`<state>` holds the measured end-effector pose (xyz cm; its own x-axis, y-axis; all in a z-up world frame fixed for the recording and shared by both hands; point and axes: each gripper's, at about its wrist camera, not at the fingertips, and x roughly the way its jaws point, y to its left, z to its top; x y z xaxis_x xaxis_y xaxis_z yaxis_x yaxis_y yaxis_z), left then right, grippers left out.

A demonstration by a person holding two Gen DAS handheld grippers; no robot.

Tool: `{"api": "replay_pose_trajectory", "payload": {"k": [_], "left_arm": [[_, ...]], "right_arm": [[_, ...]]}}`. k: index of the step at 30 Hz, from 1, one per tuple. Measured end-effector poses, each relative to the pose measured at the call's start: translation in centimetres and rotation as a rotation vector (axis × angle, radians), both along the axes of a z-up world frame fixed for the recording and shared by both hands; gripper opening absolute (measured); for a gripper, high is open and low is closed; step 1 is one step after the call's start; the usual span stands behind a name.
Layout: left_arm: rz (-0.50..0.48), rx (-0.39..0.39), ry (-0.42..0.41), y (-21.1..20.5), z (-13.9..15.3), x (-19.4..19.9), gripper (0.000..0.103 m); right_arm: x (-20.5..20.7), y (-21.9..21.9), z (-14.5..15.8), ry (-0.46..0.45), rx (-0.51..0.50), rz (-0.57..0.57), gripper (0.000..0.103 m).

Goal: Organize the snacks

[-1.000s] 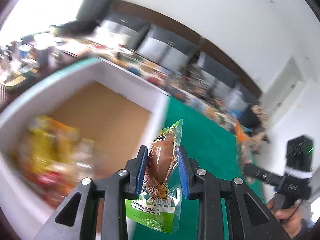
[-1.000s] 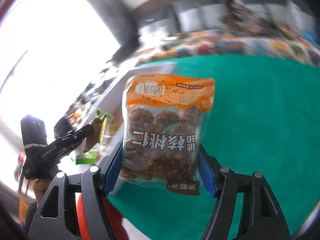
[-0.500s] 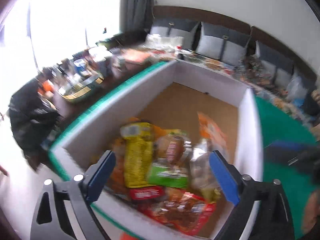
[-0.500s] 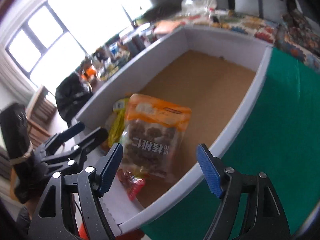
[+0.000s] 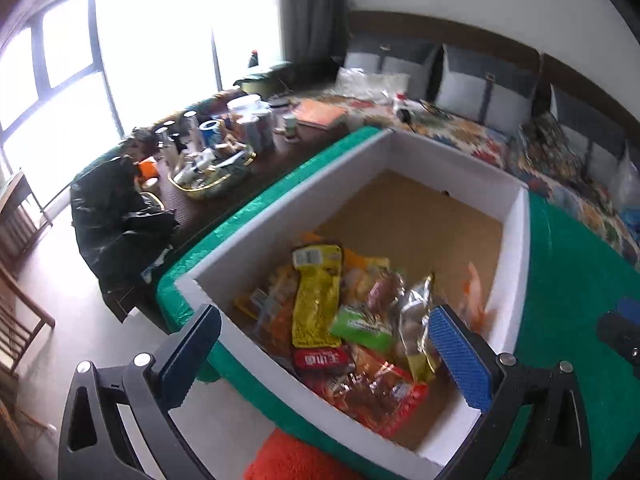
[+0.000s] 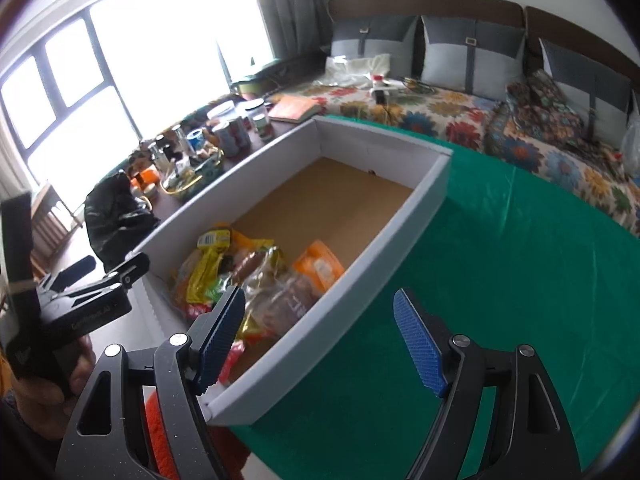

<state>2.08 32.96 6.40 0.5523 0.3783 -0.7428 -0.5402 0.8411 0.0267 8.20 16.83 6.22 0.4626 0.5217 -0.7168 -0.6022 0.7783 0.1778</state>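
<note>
Both grippers — the left gripper [image 5: 324, 354] and the right gripper [image 6: 320, 340] — are held with jaws spread and empty, having just been opened above the white box [image 6: 384, 216], where the snack packets [image 5: 340, 316] are piled at the near end, directly beneath the left one.

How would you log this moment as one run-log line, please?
left gripper: open, empty, jaws just opened | right gripper: open, empty | snacks: piled in white box

floral bedspread [image 6: 472, 120], grey cushions [image 6: 452, 54], cluttered side table [image 5: 224, 148], black bag [image 5: 116, 216]
</note>
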Motion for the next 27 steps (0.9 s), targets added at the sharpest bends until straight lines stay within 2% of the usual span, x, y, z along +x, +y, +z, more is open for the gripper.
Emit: {"api": "replay_pose_trajectory", "payload": {"k": [6,12,19,27], "left_arm": [[0.016,0.08,0.012,-1.1,0.6,-0.9,0.103],[0.016,0.076,0.021,-0.8,0.6,-1.6,0.103],[0.022,0.03,-0.003,-0.1,1.1,-2.3,0.103],[0.02,0.024,-0.015,0.6,1.6,-2.6,0.103]], "right_arm": [[-2.1,1.0,0.4,0.046,-0.008,0.047,0.08],[-2.8,2.3,0.4,0.026,-0.037,0.062,0.08],[-2.4,3.8,0.8,0.018,-0.07,0.062,0.08],[-2.8,5.1,1.5,-0.012,-0.1,0.081,0.08]]}}
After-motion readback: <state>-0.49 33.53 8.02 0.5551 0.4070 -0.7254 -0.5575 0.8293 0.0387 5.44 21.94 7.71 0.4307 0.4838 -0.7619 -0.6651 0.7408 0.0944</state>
